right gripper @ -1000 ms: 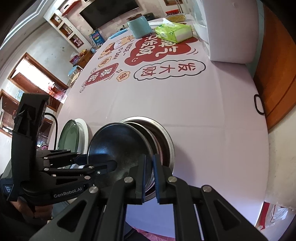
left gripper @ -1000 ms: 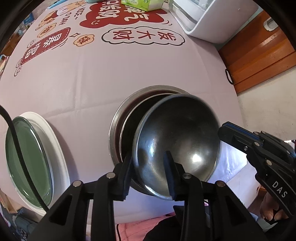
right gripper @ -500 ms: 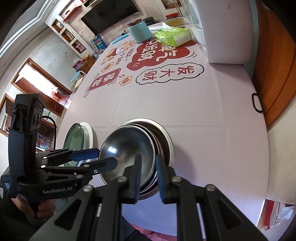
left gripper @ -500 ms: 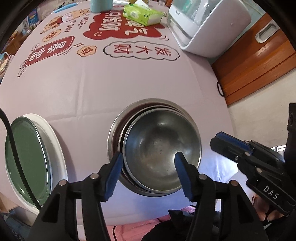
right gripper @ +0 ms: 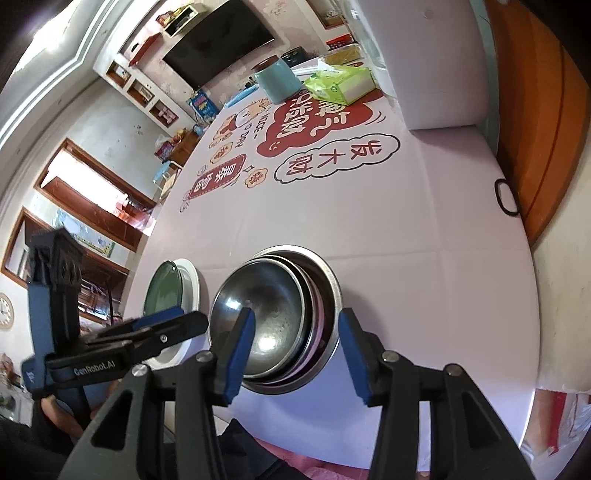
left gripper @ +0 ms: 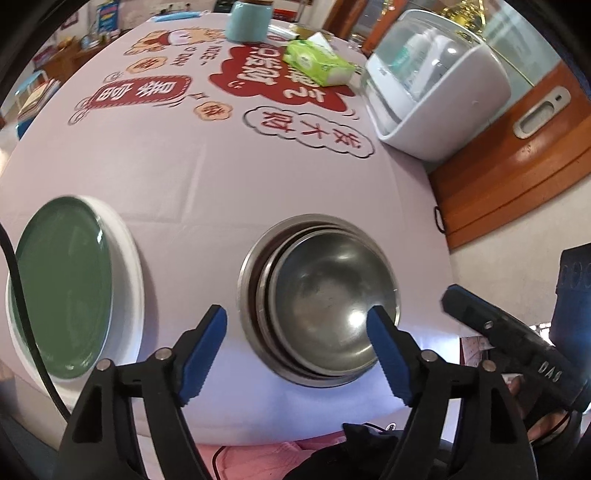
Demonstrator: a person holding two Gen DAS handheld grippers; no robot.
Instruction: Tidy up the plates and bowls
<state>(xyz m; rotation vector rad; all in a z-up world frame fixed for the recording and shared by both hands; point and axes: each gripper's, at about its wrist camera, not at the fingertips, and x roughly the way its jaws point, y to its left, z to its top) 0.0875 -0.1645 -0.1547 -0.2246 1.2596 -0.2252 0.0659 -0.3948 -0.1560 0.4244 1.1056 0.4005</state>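
Note:
A stack of steel bowls rests nested near the table's front edge, the top bowl lying loose inside. Left of it a green plate lies on a white plate. My left gripper hovers above the stack's near rim; its jaws are opening and grip nothing. My right gripper hangs over the same rim from the other side, jaws also opening, with only the bowls seen below the gap. Each gripper shows in the other's view.
A lilac tablecloth with red printed signs covers the round table. At the far side stand a teal jar, a green tissue pack and a white appliance. An orange wooden panel borders the right side.
Both grippers let go of the top steel bowl, which dropped flat into the stack. Both pairs of jaws have spread wide and both grippers have pulled back from the bowls.

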